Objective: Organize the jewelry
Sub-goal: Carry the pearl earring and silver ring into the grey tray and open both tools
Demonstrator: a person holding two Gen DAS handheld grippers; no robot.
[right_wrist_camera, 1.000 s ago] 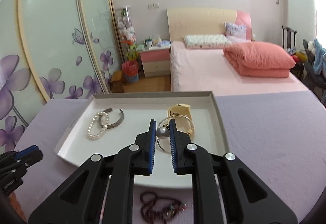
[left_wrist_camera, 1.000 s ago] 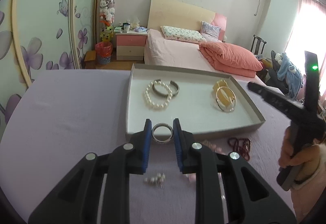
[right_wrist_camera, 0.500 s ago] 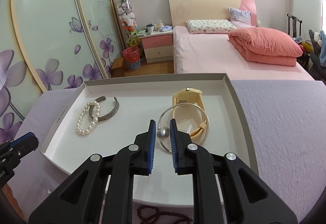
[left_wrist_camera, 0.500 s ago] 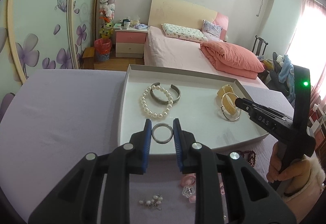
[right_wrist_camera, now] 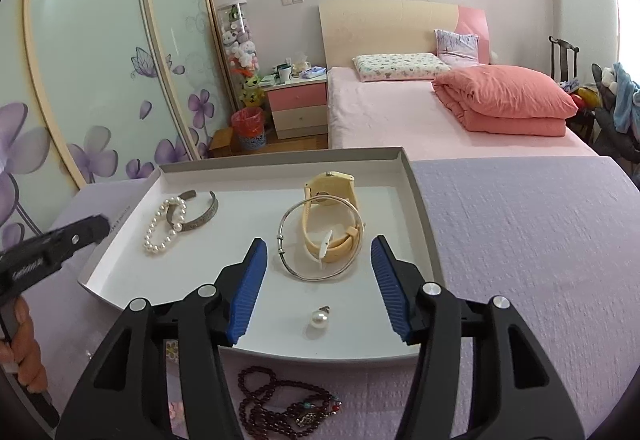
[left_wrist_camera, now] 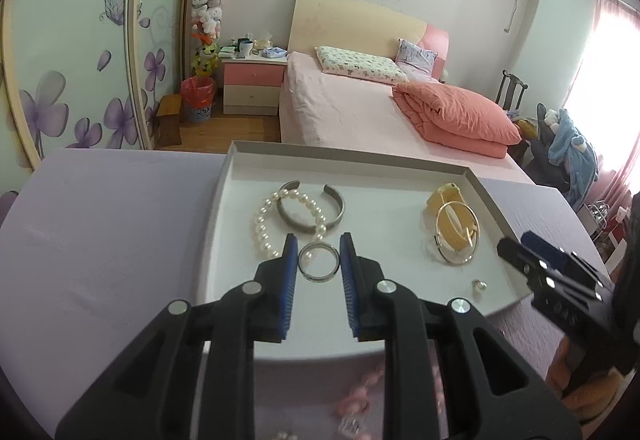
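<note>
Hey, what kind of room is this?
A bedroom, most likely: a bed with a folded quilt, a nightstand, and a floral wardrobe behind the jewelry tray.

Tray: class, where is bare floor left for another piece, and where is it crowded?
In the tray, bare floor lies between the pearl bracelet and the thin bangle, and along the near rim left of the pearl pendant. The bangle and yellow watch overlap; bracelet and cuff crowd the far-left corner.
</note>
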